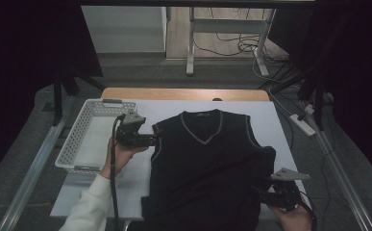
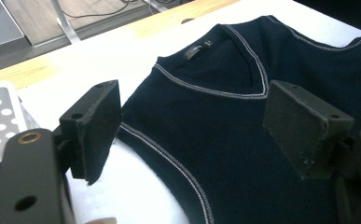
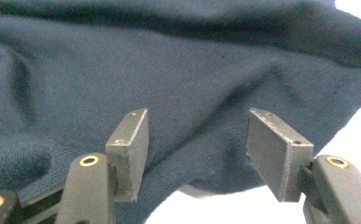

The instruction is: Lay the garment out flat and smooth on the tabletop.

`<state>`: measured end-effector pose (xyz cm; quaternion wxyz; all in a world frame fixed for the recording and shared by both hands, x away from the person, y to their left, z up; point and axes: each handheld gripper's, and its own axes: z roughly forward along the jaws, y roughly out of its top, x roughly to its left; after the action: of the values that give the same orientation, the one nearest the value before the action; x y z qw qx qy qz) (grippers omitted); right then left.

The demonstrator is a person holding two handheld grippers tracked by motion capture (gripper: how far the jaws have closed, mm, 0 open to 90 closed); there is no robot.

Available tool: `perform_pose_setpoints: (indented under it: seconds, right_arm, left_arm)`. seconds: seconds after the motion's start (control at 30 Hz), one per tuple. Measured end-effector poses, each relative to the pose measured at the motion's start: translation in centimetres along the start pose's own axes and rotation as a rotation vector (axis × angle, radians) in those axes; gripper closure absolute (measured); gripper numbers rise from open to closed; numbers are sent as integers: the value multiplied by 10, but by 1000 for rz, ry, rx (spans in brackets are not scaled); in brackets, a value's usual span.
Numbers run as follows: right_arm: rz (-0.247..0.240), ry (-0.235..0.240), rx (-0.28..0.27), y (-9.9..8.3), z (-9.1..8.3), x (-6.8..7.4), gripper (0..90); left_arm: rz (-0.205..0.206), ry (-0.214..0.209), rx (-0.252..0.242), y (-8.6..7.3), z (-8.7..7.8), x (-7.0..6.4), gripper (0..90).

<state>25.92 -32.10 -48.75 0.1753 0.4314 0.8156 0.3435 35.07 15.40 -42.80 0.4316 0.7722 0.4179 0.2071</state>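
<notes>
Standing beside the table: a dark sleeveless vest [image 1: 207, 163] lies front-up on the white table [image 1: 279, 120], neck toward the far edge, hem hanging over the near edge. Left gripper [image 1: 151, 139] sits at the vest's left armhole with jaws spread, nothing between them. Right gripper [image 1: 265, 195] sits at the lower right side of the vest, jaws also apart around a raised fold, not yet pinching it. Judgement: each hand is lined up on an opposite edge, likely to fold or lift the garment. A white basket [image 1: 78, 130] waits left of the vest, possibly its destination.

Left gripper view gives the collar label [image 2: 197, 48] and pale stitched trim [image 2: 169, 156]. Right gripper view shows the knit's bunched edge [image 3: 206, 182] lifted off the table, unreadable from the high view.
</notes>
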Motion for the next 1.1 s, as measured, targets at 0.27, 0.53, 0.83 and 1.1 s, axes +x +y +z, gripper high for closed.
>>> perform_pose_setpoints:
  seconds: [0.27,0.53,0.83,1.1]
  right_arm:
    - [17,-23,15,-5,2,-7,413]
    - [-91,-7,116,-3,24,10,626]
    - [-150,17,154,-8,13,15,825]
    - [-142,31,158,-29,-8,26,829]
  left_arm:
    - [6,-1,0,1,0,-2,203]
    - [15,-4,9,1,3,-5,201]
    - [15,-4,7,1,3,-4,202]
    - [25,-22,14,4,11,-8,202]
